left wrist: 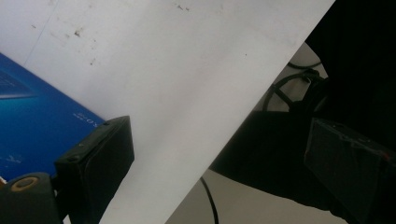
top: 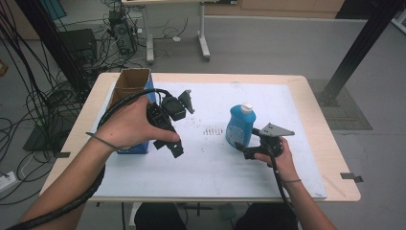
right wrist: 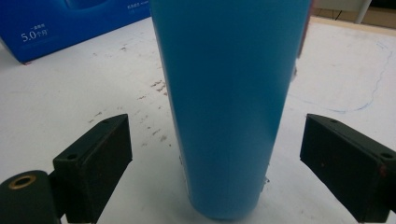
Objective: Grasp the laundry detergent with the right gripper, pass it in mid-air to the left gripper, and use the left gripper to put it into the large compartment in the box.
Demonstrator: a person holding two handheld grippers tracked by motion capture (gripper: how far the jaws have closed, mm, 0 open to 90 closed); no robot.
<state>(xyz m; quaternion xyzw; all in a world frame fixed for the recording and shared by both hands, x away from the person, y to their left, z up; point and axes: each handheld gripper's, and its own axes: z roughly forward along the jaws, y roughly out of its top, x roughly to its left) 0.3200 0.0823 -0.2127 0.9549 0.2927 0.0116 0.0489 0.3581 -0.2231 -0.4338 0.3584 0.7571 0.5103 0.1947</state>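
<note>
A blue bottle (top: 241,125) with a white cap stands upright on the white sheet (top: 210,167) right of centre. My right gripper (top: 244,146) is at its near side, low by the base. In the right gripper view the bottle (right wrist: 229,107) stands between the black jaws of the right gripper (right wrist: 215,172), which is open, with a gap on each side. My left gripper (top: 170,146) is held above the sheet beside an open blue box (top: 128,86). In the left gripper view the left gripper (left wrist: 219,163) is open with nothing between its jaws.
The blue box (left wrist: 32,116) stands at the table's left; its printed side (right wrist: 70,23) lies beyond the bottle. The wooden table edge (top: 330,143) frames the sheet. Cables, a desk and black posts stand on the floor behind.
</note>
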